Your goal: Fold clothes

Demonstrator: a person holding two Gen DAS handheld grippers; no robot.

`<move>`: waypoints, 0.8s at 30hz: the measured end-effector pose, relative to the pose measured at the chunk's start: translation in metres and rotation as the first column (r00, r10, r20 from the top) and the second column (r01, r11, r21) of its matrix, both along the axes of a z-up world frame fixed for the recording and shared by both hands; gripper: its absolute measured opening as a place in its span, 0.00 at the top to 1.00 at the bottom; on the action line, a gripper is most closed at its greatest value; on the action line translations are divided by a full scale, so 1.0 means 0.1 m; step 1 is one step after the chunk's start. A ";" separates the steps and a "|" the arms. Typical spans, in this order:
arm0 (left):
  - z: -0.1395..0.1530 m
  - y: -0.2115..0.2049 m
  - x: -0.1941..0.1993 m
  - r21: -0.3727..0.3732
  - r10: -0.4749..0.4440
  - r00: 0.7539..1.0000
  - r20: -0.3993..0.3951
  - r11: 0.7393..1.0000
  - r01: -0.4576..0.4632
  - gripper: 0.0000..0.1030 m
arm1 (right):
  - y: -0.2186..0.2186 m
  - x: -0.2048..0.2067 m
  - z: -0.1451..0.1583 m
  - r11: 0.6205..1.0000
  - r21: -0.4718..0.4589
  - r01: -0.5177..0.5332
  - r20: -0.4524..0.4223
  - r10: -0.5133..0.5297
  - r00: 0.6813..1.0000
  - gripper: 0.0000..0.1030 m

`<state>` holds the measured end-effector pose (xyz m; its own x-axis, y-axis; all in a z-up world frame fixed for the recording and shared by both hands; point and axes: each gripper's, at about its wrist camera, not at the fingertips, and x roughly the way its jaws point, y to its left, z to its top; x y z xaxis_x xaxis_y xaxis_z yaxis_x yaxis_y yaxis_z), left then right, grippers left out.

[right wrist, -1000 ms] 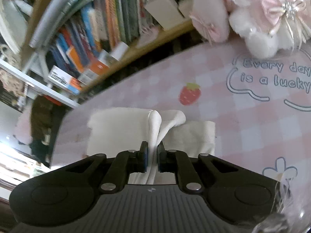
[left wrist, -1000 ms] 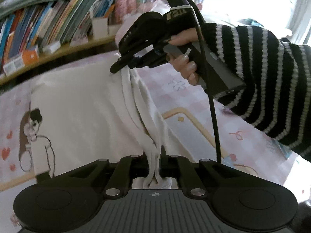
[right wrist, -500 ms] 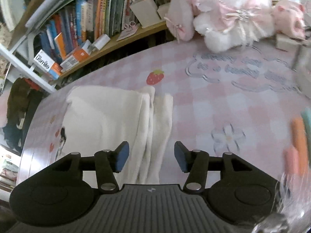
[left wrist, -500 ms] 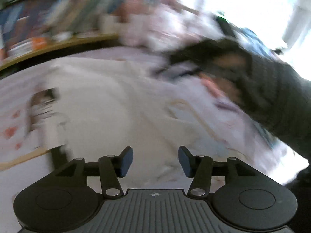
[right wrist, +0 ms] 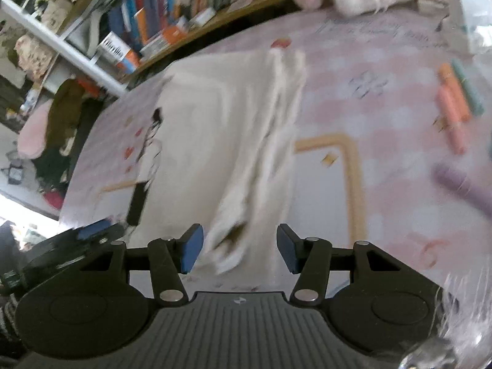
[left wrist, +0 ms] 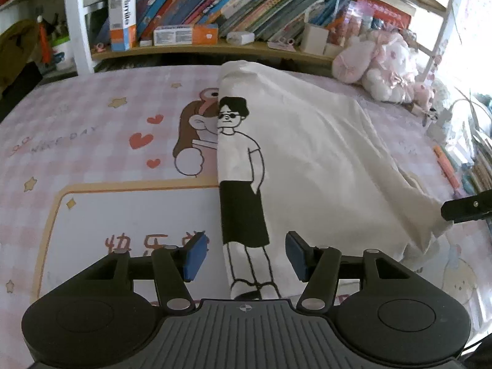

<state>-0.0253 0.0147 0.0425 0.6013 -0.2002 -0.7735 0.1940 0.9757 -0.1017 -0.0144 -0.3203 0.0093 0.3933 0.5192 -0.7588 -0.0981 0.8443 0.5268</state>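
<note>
T-shirt (left wrist: 310, 166): cream-white cloth, folded lengthwise into a long panel, lying on the pink checked worktop (left wrist: 92, 141).
Print: a black line drawing of a figure in sunglasses, white top and black shorts, cut along the straight left fold edge.
Right side: the cloth gathers into soft ridges and a bunched strip (right wrist: 264, 160) that runs the length of the shirt; blurred in the right wrist view.
Near end: the hem lies between the pads of both tools, wrinkled at the right corner.
Left tool (left wrist: 245, 256): fingers spread, blue pads clear of the cloth, over the printed legs.
Right tool (right wrist: 240, 252): fingers spread, over the near end of the bunched strip, holding nothing.
Behind: a bookshelf (left wrist: 215, 9) and pink plush toys (left wrist: 381, 64).
</note>
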 end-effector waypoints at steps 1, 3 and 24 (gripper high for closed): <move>-0.01 -0.02 0.01 0.013 -0.010 1.000 0.006 1.000 0.010 0.44 | 0.04 -0.03 0.04 1.000 -0.004 0.001 0.010 -0.001 1.000 0.51; -0.01 -0.07 -0.02 0.033 -0.027 0.999 0.019 0.999 0.027 0.44 | 0.13 -0.07 0.13 1.000 -0.027 -0.014 0.049 0.015 0.999 0.50; -0.15 -0.36 -0.41 0.354 -0.181 0.976 0.122 0.926 0.128 0.50 | 0.02 0.01 0.61 0.965 0.260 0.026 0.097 -0.053 0.994 0.92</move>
